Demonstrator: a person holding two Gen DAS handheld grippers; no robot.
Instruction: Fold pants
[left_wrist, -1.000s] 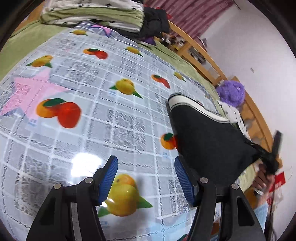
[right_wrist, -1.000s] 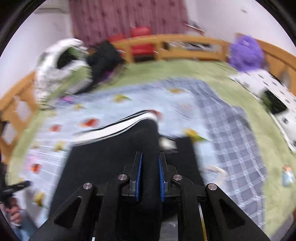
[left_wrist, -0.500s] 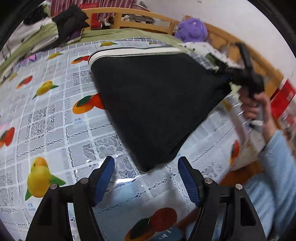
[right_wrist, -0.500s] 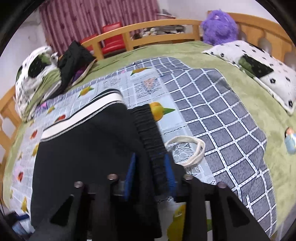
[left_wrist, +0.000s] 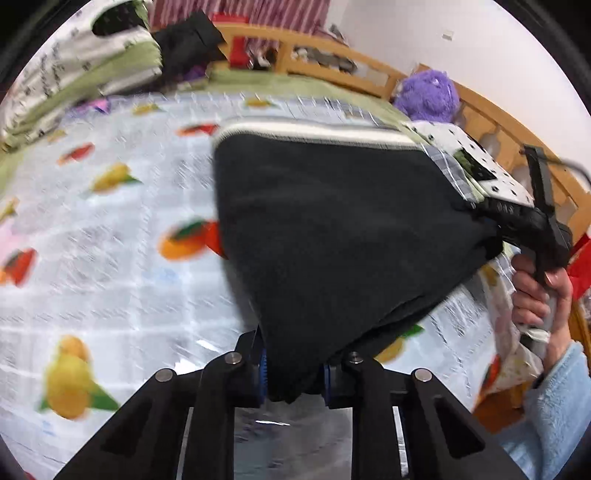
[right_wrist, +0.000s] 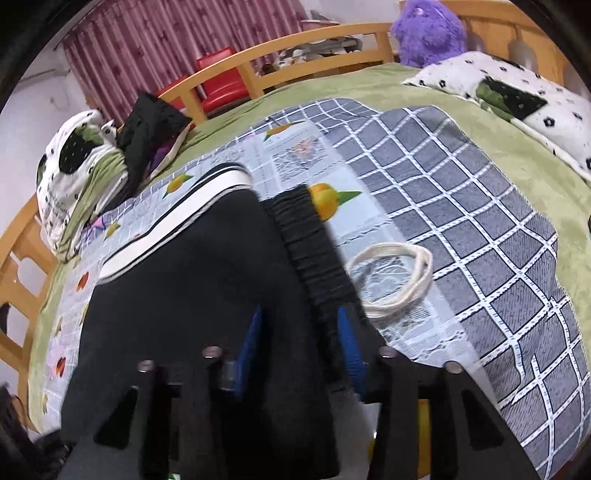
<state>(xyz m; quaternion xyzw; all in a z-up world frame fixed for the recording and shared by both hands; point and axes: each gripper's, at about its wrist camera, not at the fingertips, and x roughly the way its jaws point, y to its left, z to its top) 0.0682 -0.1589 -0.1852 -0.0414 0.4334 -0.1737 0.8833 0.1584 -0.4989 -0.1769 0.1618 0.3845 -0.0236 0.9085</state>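
With both the left tongs (left_wrist: 293, 373) and right tongs (right_wrist: 301, 349) just closing, clamped on the black pants (left_wrist: 332, 236) over the bed (right_wrist: 491, 140), the fold needs carrying across

The right gripper (right_wrist: 301, 349) has the black pants (right_wrist: 192, 295) bunched between its blue pads (right_wrist: 249, 343), its jaws having just been closing on the ribbed waistband (right_wrist: 306, 240); a white stripe (right_wrist: 177, 229) runs along the far edge of the pants; a cream drawstring (right_wrist: 397, 273) loops just beside the waistband on the fruit-print cloth (right_wrist: 291, 162); a grey checked blanket (right_wrist: 461, 206) lies to the right; a purple plush toy (right_wrist: 428, 31) sits by the wooden bed rail (right_wrist: 295, 51).
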